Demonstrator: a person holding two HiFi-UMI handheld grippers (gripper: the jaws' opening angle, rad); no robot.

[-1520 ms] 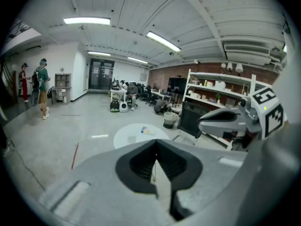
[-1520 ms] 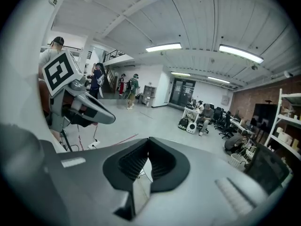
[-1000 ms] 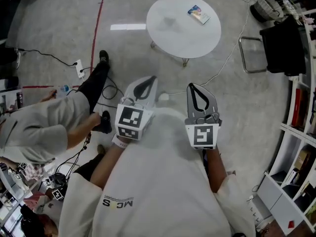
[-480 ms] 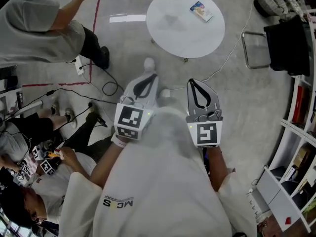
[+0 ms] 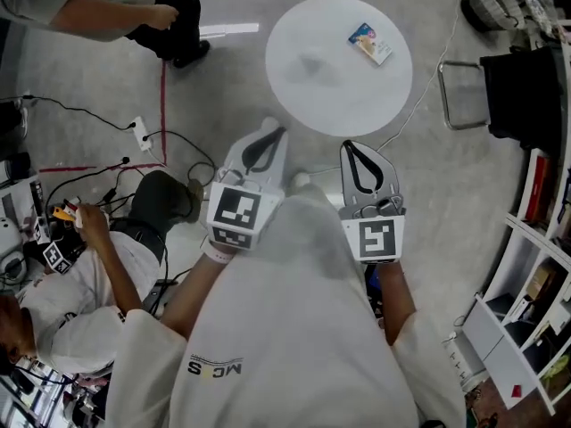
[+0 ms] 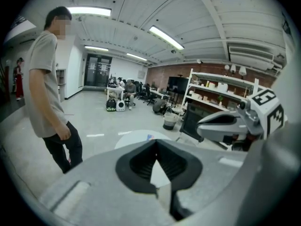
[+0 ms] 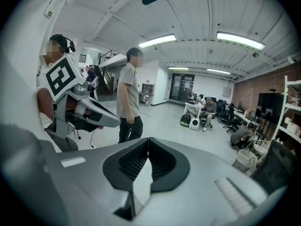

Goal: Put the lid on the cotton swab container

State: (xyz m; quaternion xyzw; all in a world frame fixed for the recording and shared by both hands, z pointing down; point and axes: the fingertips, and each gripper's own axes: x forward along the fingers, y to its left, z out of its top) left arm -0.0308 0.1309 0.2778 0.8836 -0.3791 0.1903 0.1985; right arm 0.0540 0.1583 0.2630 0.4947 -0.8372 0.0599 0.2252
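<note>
Left gripper and right gripper are held at the chest. Fingers on both are closed tip to tip on nothing, same pose as a second ago. The round white table ahead carries only a small colourful packet. Only change: the standing person in grey shirt has walked off far left, so the path is clear. No cotton swab container or lid in any view, so can't place them against the fingers. Task looks not yet started.
</note>
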